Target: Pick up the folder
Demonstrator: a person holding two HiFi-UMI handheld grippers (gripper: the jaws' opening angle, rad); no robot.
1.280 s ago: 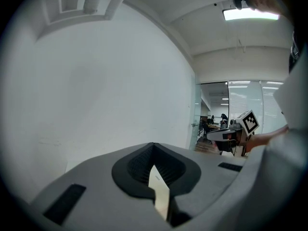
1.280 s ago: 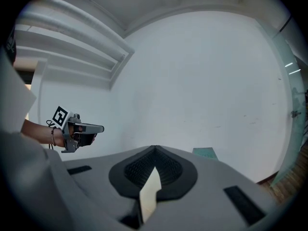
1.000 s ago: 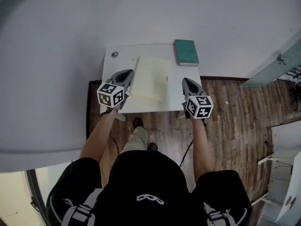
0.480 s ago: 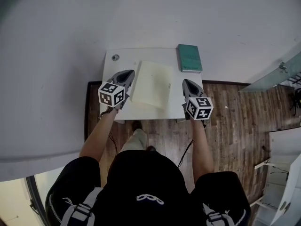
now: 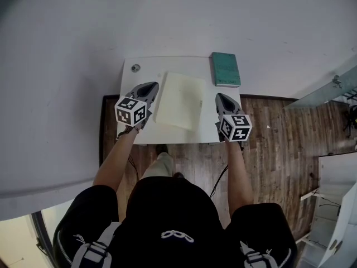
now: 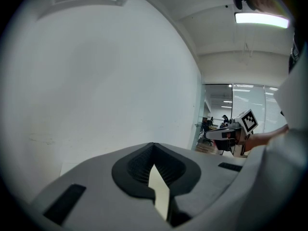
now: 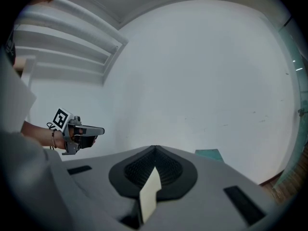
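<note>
My left gripper (image 5: 152, 86), jaws pressed together, sits just beside the cream folder (image 5: 178, 100) lying on the white table (image 5: 184, 65). My right gripper (image 5: 219, 96), jaws likewise together, is near its other edge.

My left gripper (image 5: 150, 86) and right gripper (image 5: 221, 96) are grey, each topped by a black-and-white marker cube (image 5: 133, 110). I wear a black short-sleeved top (image 5: 262, 228).

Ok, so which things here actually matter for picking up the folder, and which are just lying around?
For the job:
- cream folder
- left gripper, shut
- right gripper, shut
- white table under the folder

Just lying about:
- green book
- small round object at the table's corner
</note>
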